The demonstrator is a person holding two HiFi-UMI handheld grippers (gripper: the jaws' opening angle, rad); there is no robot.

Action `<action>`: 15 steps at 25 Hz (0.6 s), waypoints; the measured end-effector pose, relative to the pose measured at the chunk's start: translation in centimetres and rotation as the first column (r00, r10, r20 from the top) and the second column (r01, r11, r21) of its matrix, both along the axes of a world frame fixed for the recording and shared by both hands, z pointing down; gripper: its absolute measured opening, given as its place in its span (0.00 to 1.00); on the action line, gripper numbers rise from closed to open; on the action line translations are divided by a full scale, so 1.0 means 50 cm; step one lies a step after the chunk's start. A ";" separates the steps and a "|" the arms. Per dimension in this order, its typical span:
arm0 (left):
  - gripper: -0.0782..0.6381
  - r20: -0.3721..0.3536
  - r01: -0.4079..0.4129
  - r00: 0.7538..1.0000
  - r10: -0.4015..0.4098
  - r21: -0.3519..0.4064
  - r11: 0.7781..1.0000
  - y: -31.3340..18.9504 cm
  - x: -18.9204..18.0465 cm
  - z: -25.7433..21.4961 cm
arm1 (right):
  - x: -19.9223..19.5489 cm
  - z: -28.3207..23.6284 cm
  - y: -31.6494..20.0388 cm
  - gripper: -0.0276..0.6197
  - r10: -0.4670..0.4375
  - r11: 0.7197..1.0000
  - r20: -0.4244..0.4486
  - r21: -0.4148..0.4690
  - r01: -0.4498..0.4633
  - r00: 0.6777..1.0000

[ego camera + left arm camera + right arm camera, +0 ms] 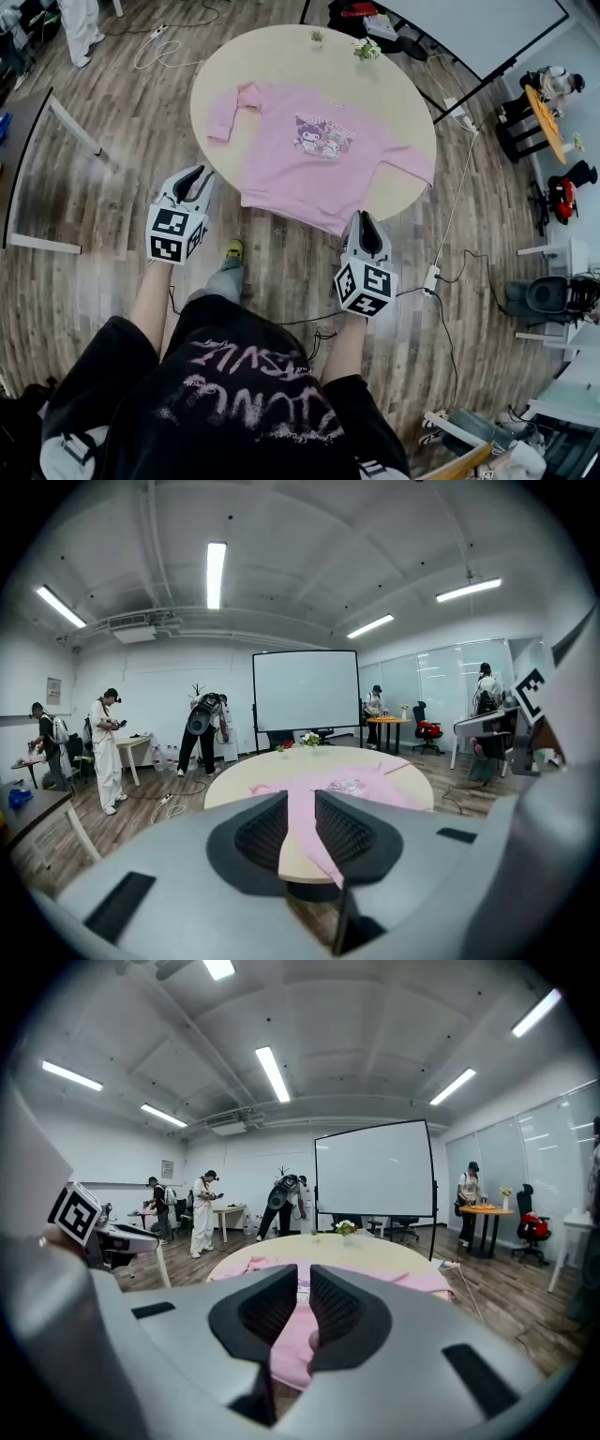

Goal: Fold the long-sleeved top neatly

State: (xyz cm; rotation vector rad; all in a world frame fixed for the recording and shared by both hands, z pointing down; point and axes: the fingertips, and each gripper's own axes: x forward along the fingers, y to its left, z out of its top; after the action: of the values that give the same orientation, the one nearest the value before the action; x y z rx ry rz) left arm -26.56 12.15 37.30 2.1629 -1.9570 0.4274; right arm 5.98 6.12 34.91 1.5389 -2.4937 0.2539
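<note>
A pink long-sleeved top (319,159) with a cartoon print lies spread flat, front up, on a round beige table (281,47). Its sleeves angle out to both sides and its hem hangs a little over the near edge. My left gripper (195,174) is off the table's near-left edge, short of the hem, jaws a little apart with nothing between them. My right gripper (364,221) is just below the hem's right corner, jaws narrowly apart and empty. The left gripper view looks along the left gripper (300,801) at the top (352,785). The right gripper view shows the right gripper (304,1277) before the top (422,1283).
Two small potted plants (367,49) stand at the table's far edge. A white cable and power strip (432,277) lie on the wooden floor to the right. A projection screen (487,28) stands behind, a desk (28,169) at left. Several people (106,747) stand at the back.
</note>
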 end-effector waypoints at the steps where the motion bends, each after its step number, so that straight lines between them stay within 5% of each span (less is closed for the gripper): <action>1: 0.23 0.000 -0.006 1.000 0.006 -0.016 1.000 -0.028 -0.014 0.015 | -0.017 0.008 -0.026 0.11 0.002 1.000 -0.005 -0.013 -0.002 1.000; 11: 0.25 -0.020 -0.038 0.999 0.034 -0.198 0.979 -0.191 -0.152 0.150 | -0.156 0.053 -0.194 0.11 0.029 0.992 -0.066 -0.124 -0.037 0.997; 15: 0.26 0.053 -0.086 0.993 0.104 -0.267 0.960 -0.247 -0.184 0.218 | -0.200 0.082 -0.257 0.11 0.046 0.985 -0.090 -0.160 -0.060 0.995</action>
State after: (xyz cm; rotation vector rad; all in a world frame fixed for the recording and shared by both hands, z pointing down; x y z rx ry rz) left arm -35.76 -0.18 48.18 2.0994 -1.7178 0.7410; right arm -4.01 -6.73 39.02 1.5189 -2.3065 0.3808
